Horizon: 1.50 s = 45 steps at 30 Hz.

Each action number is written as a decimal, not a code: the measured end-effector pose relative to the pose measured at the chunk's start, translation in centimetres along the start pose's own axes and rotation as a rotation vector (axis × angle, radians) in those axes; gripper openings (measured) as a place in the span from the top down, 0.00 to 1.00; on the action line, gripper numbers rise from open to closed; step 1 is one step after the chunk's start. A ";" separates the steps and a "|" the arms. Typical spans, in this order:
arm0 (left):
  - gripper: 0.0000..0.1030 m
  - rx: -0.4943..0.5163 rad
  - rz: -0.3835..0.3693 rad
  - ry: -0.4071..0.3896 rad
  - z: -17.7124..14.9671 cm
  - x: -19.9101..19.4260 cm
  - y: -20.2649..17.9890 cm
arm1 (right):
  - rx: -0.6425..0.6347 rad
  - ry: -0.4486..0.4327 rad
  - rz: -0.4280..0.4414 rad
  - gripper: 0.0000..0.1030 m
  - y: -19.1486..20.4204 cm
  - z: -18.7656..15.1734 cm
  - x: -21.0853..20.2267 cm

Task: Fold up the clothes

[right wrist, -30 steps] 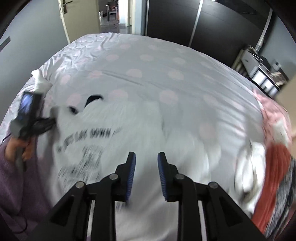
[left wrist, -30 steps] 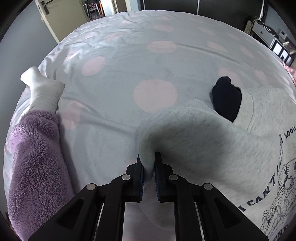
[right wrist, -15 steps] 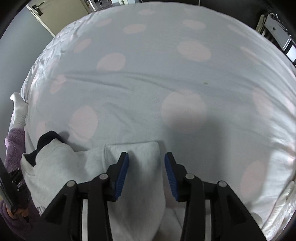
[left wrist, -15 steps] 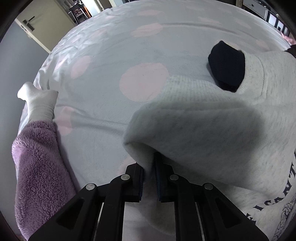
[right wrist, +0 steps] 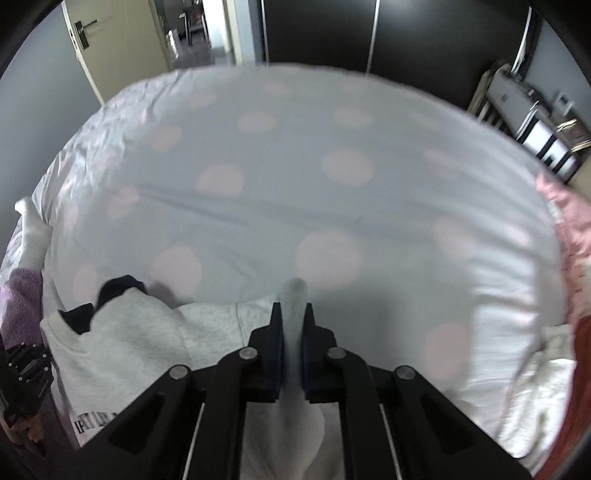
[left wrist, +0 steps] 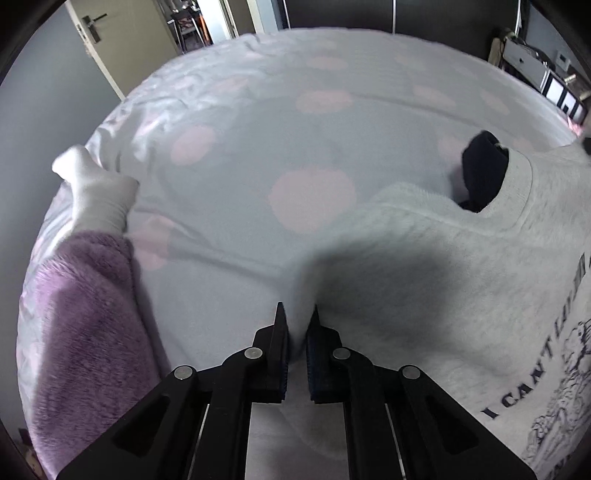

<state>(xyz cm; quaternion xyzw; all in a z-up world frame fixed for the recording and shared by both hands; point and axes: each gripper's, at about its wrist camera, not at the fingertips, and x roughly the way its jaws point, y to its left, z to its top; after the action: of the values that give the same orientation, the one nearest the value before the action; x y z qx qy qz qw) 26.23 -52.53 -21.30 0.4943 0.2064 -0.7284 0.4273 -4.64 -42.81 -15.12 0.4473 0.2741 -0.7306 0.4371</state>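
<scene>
White bedding with pale pink dots [left wrist: 310,155] covers the whole bed in front of me, and behind it I see a beige door [right wrist: 110,48] and a dark wardrobe [right wrist: 388,33]. On this bedding lies a light grey sweatshirt [left wrist: 461,266] with dark printed letters on its front, and a dark navy garment [left wrist: 482,170] shows inside its neck opening. My left gripper [left wrist: 297,321] has its jaws pressed together on a raised fold of the sweatshirt, at its left shoulder side, so the cloth stands up in a ridge between the blue pads. My right gripper [right wrist: 292,317] also pinches the grey cloth: a thick fold rises between its two fingers and stands a little above the tips. In the right wrist view the sweatshirt [right wrist: 147,332] lies at the left, near the edge of the bed. At the left edge of the bed I see a purple fleece sleeve [left wrist: 85,314] and beyond it a white sock [left wrist: 96,192] that touches the bedding. At the right side of the bed there is a heap of other clothes [right wrist: 569,295], pink, red and white, well apart from the sweatshirt. Both views are somewhat blurred.
</scene>
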 end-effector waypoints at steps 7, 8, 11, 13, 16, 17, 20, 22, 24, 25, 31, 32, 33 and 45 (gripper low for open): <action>0.93 -0.004 -0.032 -0.285 7.8 -14.3 -0.1 | 0.013 -0.229 -0.160 0.94 -1.5 1.3 -15.1; 0.93 0.000 -0.021 -0.341 8.6 -17.1 -0.1 | 0.023 -0.269 -0.175 0.94 -1.9 1.2 -17.6; 0.93 -0.014 -0.006 -0.500 10.7 -24.9 1.0 | 0.050 -0.390 -0.217 0.94 -3.2 0.9 -25.1; 0.93 -0.028 -0.003 -0.603 11.9 -30.0 1.8 | 0.060 -0.463 -0.240 0.94 -3.5 0.4 -29.5; 0.93 -0.014 0.000 -0.706 11.7 -35.3 2.0 | 0.078 -0.553 -0.255 0.94 -4.0 -0.6 -35.3; 0.93 0.011 0.009 -0.719 11.4 -36.1 1.9 | 0.084 -0.570 -0.251 0.94 -4.1 -1.1 -36.6; 0.93 0.092 0.029 -0.692 10.2 -35.5 1.2 | 0.070 -0.567 -0.256 0.94 -4.4 -3.1 -37.7; 0.93 0.144 0.042 -0.638 8.9 -33.5 0.2 | 0.082 -0.528 -0.233 0.94 -5.2 -4.8 -36.2; 0.93 0.195 0.054 -0.575 7.0 -30.7 -1.1 | 0.107 -0.467 -0.188 0.94 -6.0 -7.0 -33.0; 0.93 0.225 0.059 -0.542 6.1 -29.0 -1.8 | 0.110 -0.430 -0.175 0.94 -6.2 -8.1 -31.0; 0.93 0.362 0.057 -0.316 -0.7 -19.7 -5.4 | 0.126 -0.208 -0.112 0.93 -6.5 -15.8 -19.1; 0.93 0.383 0.060 -0.285 -1.8 -18.5 -5.9 | 0.136 -0.169 -0.091 0.93 -6.6 -17.1 -17.4; 0.93 0.401 0.057 -0.253 -2.8 -17.4 -6.2 | 0.145 -0.131 -0.070 0.93 -6.8 -18.4 -15.8; 0.89 0.621 0.011 -0.024 -11.4 -9.9 -6.9 | 0.060 0.255 0.060 0.84 -6.2 -28.0 -11.4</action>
<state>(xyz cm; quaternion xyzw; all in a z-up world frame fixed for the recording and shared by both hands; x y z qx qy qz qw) 28.21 -36.33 -18.14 0.5936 -0.0339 -0.7600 0.2623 3.98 -13.28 -17.45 0.5573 0.2920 -0.6622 0.4070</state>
